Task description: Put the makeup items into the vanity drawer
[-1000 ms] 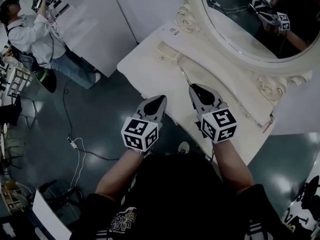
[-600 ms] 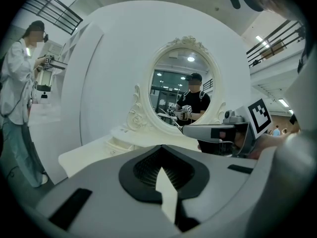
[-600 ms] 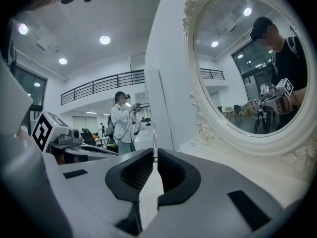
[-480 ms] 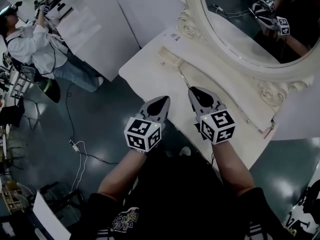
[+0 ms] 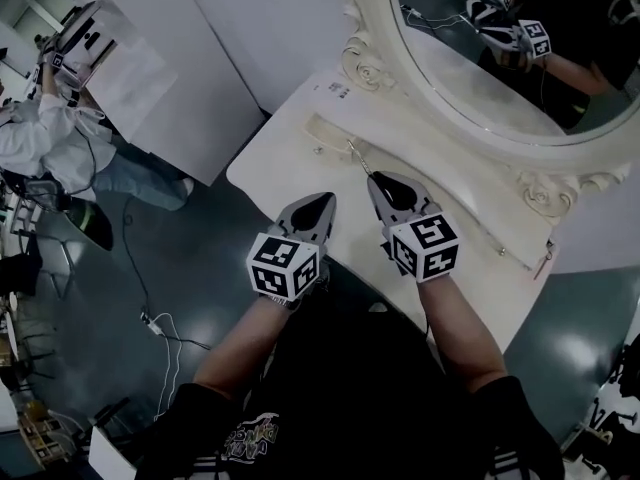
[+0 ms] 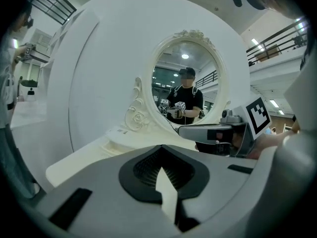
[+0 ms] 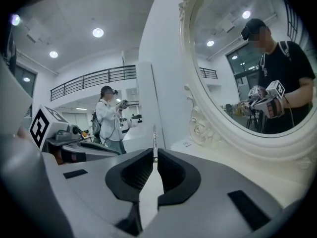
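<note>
Grey left tongs (image 5: 322,204), pressed together and empty, hover at the near edge of the white vanity counter (image 5: 290,163). At their 3 o'clock, the right tongs (image 5: 380,179) pinch a thin silver metal stick (image 5: 358,155). It points toward 11 o'clock over the counter, below the oval cream-framed mirror (image 5: 372,28).

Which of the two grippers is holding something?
The right gripper: its jaws pinch a thin metal stick. The left gripper, beside it, is shut on nothing.

Lab hall: trailing floor cables (image 5: 150,320)
</note>
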{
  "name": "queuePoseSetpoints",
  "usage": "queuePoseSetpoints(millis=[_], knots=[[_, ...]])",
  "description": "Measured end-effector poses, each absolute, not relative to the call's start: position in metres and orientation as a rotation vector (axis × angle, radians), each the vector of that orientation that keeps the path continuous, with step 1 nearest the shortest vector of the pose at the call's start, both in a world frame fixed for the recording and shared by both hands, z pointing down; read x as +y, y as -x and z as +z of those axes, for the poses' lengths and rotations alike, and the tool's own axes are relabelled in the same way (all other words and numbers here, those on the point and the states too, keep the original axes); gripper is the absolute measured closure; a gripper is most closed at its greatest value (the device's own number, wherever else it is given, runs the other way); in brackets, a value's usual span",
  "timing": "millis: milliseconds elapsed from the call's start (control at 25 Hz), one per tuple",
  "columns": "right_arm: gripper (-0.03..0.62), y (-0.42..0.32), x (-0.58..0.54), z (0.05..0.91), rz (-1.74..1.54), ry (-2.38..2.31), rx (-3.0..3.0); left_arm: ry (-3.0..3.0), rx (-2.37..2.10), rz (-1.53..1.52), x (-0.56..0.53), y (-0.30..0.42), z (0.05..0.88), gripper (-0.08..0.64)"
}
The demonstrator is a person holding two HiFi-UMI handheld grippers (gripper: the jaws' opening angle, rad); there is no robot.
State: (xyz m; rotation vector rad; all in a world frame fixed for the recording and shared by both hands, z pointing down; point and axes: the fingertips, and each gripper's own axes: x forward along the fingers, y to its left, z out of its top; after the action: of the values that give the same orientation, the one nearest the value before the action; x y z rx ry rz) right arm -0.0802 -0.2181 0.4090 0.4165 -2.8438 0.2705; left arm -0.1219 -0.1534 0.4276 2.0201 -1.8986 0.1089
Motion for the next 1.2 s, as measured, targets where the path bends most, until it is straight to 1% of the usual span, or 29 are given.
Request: queuePoseSetpoints(millis=[640,1200], knots=[[0.543,0.179,-0.271,0.461,0.174,-0.49,-2.658,-2.055,-1.746,0.102,-0.2,0.213,0.462,0.559],[0.543,0.228,-0.302,0.53,0.115,-0.477,-2.453,-2.061,-1.617,0.128,-0.224,0.26,0.503,0.56]])
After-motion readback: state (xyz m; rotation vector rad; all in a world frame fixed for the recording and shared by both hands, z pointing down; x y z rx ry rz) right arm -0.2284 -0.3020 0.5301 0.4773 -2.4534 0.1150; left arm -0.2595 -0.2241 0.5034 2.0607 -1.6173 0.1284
